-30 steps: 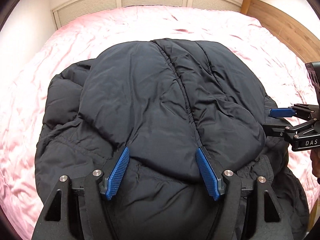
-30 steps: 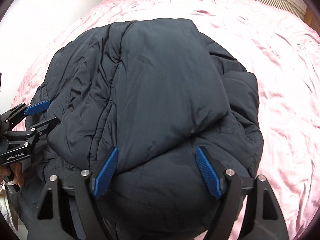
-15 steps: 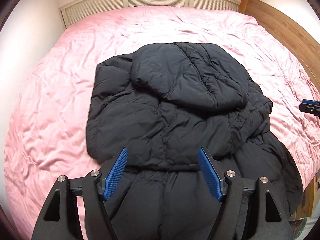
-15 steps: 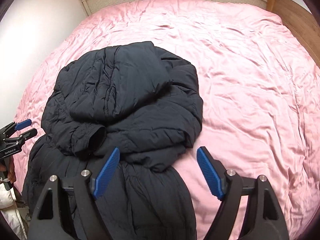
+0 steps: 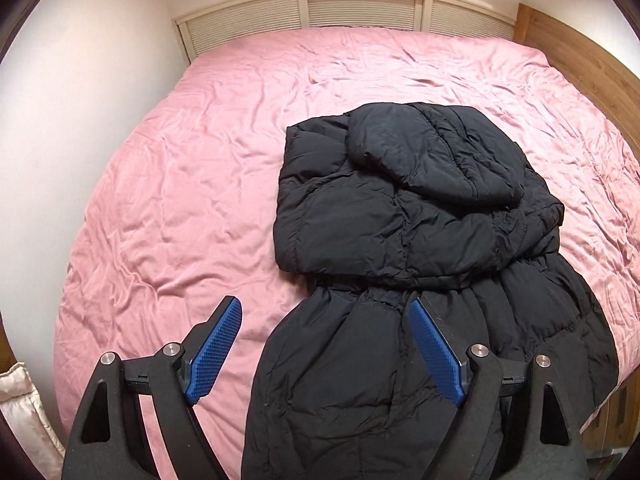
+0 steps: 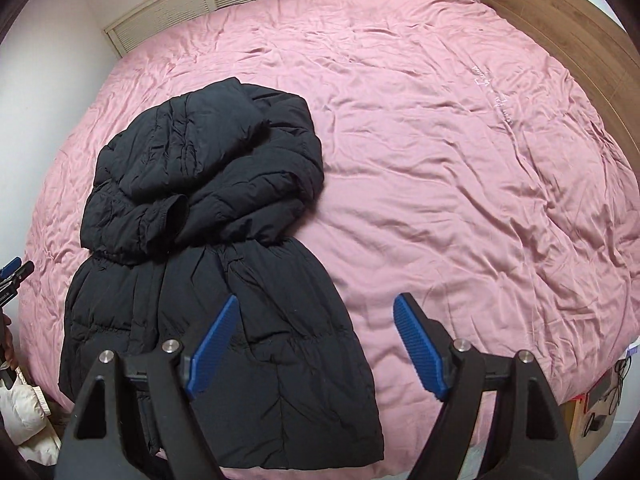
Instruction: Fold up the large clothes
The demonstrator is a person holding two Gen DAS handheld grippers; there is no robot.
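Observation:
A black puffer coat (image 5: 408,248) lies on the pink bed (image 5: 192,184), its hood and upper part folded down over the body, its hem hanging toward the near edge. It also shows in the right wrist view (image 6: 208,216). My left gripper (image 5: 324,352) is open and empty, raised above the coat's lower left side. My right gripper (image 6: 316,344) is open and empty, above the coat's lower right edge. The left gripper's tip (image 6: 14,268) shows at the far left of the right wrist view.
A slatted white panel (image 5: 352,12) runs along the far side of the bed, and a wooden headboard (image 5: 580,60) along its right. A cream garment (image 6: 24,420) lies below the near left corner. Small items and cables (image 6: 604,400) sit by the floor at right.
Both grippers have pulled back and up from the coat; a second ago they were low over its folded top. The coat now lies folded and free on the bed.

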